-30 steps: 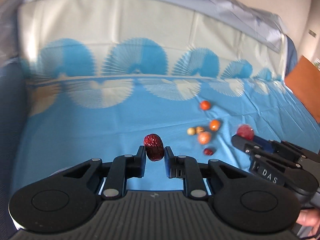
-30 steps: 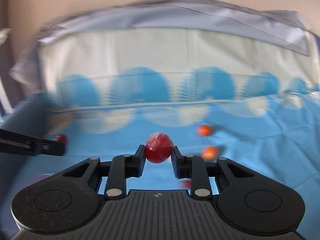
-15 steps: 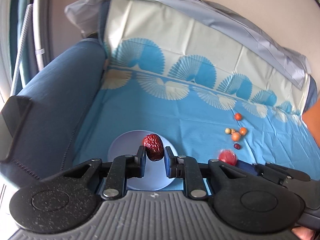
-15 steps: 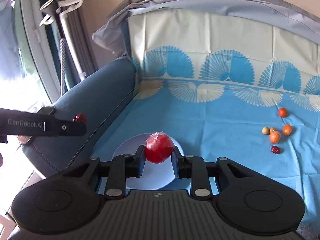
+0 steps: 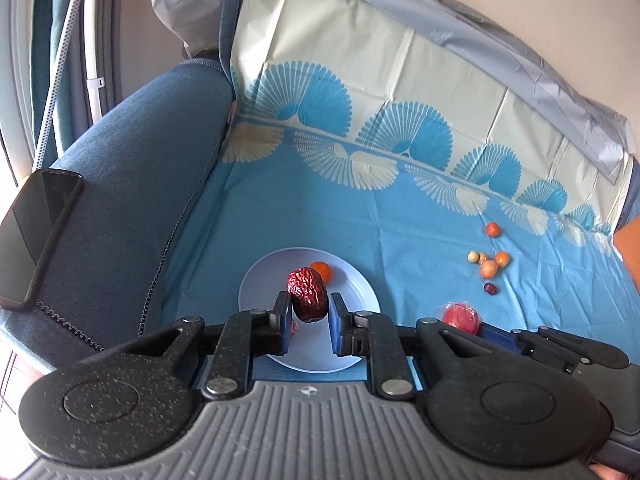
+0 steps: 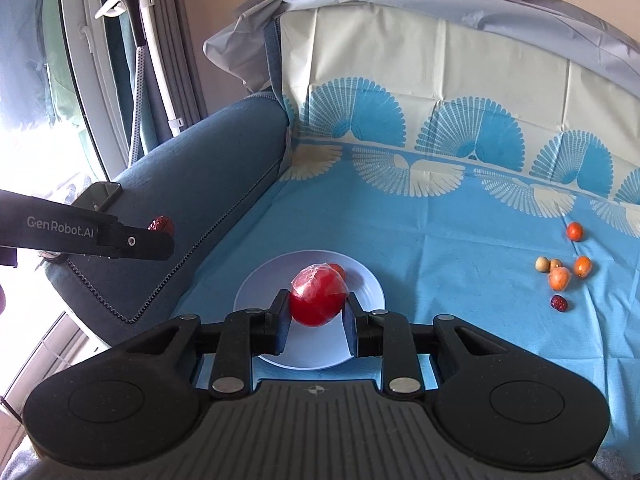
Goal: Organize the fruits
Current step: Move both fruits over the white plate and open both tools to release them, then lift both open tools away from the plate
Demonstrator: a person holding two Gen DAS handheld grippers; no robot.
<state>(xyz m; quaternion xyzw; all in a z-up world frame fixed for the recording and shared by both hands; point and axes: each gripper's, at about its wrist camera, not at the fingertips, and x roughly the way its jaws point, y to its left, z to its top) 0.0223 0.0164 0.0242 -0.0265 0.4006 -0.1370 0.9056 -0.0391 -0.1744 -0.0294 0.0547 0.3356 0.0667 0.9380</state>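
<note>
My left gripper [image 5: 307, 312] is shut on a wrinkled dark red date [image 5: 307, 294], held above the pale blue plate [image 5: 360, 292] on the sofa's blue cloth. An orange fruit [image 5: 322, 270] lies on the plate behind the date. My right gripper [image 6: 316, 307] is shut on a glossy red wrapped fruit [image 6: 318, 295] over the same plate [image 6: 370, 286]. In the right wrist view the left gripper [image 6: 160, 236] shows at the left with the date [image 6: 162, 224]. The red fruit [image 5: 460, 316] also appears at the lower right of the left wrist view.
Several small loose fruits [image 5: 489, 266] lie on the cloth to the right, with one orange one [image 6: 575, 231] apart and a dark date [image 6: 559, 303] nearest. A black phone [image 5: 34, 236] rests on the blue sofa armrest [image 5: 132, 184]. A garment steamer [image 6: 132, 12] stands by the window.
Both grippers swung left from the loose fruits to over the plate, each still holding its fruit. The plate, armrest and phone came into view. In the last half second they hardly moved.
</note>
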